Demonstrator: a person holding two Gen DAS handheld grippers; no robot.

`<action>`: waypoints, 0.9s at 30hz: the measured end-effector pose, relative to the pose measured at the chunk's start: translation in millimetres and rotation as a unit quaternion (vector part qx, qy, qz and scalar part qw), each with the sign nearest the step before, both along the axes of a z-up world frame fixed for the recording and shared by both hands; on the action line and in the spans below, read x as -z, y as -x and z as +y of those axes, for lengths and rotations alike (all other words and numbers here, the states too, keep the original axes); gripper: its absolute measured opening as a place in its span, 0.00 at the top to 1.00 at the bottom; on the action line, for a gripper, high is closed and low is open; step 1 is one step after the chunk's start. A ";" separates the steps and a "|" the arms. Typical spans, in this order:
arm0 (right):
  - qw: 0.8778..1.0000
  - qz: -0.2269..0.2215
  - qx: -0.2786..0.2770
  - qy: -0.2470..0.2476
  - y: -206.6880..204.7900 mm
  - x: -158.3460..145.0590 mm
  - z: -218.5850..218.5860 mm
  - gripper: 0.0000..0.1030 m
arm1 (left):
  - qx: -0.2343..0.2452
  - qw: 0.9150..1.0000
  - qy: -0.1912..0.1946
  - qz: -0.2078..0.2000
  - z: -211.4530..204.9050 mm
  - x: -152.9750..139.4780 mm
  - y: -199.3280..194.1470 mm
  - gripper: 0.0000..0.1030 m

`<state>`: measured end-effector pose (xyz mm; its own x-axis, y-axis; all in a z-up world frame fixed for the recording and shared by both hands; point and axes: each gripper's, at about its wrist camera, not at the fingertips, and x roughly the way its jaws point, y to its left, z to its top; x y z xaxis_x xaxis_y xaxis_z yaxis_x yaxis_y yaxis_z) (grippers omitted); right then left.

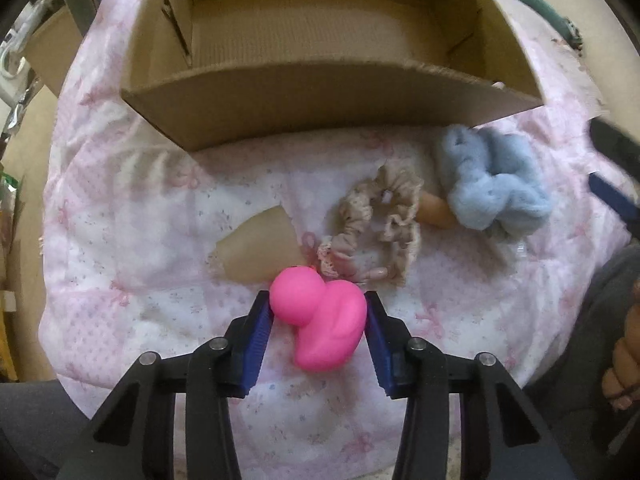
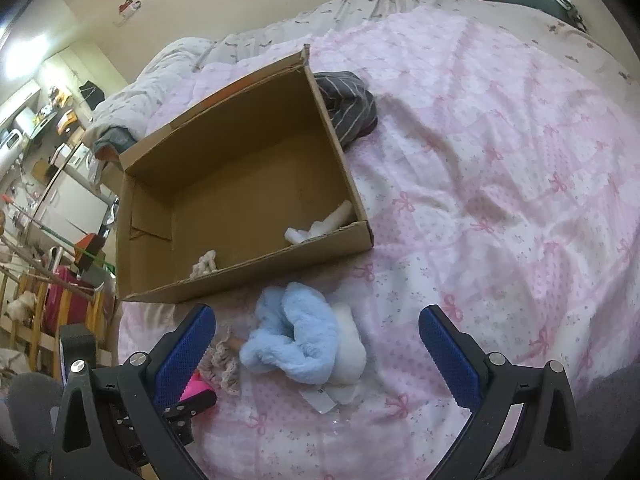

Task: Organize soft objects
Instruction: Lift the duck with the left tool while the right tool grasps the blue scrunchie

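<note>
A: L wrist view, item 1: pink duck [image 1: 320, 320] on quilt [image 1: 120, 220], between left gripper [image 1: 318, 316] pads, both touching, gripped. Long axis diagonal, head toward box [image 1: 320, 112].

B: R wrist view: right gripper [image 2: 316, 344] agape, empty, over blue scrunchie [image 2: 296, 344]. Two white bits boxed; several left out.

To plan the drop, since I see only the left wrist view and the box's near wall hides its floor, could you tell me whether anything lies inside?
Observer: Yes, a white rolled piece lies in the cardboard box, in its near right corner.
Operator: Anything else where the pink duck in my left tool might go?
Observer: A small cream knitted item lies against the near wall, further left.
Operator: And the right tool?
Observer: It is open and empty, over the blue fluffy piece.
</note>
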<state>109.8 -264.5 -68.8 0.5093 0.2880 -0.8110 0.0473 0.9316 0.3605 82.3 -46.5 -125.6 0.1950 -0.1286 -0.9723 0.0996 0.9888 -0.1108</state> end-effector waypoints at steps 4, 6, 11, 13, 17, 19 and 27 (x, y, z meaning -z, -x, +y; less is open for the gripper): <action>1.000 0.024 0.007 -0.005 -2.7 8.1 -2.7 0.00 | -0.012 0.999 0.021 -0.049 9.7 -35.9 13.7 0.60; 0.999 0.034 0.012 -0.003 -3.7 11.8 -4.1 0.00 | -0.027 0.997 0.021 -0.075 17.7 -48.3 20.5 0.60; 0.998 0.069 -0.007 0.009 -12.5 27.6 6.9 0.00 | -0.070 0.992 -0.018 -0.106 35.5 -61.1 14.6 0.60; 0.995 0.086 -0.032 0.032 -17.0 36.2 19.9 0.00 | -0.078 0.991 -0.018 -0.102 39.6 -57.2 9.5 0.60; 0.989 0.098 -0.086 0.076 -22.4 48.5 47.5 0.00 | -0.088 0.992 -0.012 -0.090 43.0 -51.5 5.8 0.60; 0.986 0.095 -0.101 0.089 -23.2 51.0 56.3 0.00 | -0.089 0.992 -0.011 -0.088 43.0 -50.3 5.5 0.60; 0.976 0.084 -0.135 0.148 -27.9 59.1 84.2 0.00 | -0.084 0.993 -0.012 -0.086 36.1 -45.1 1.6 0.60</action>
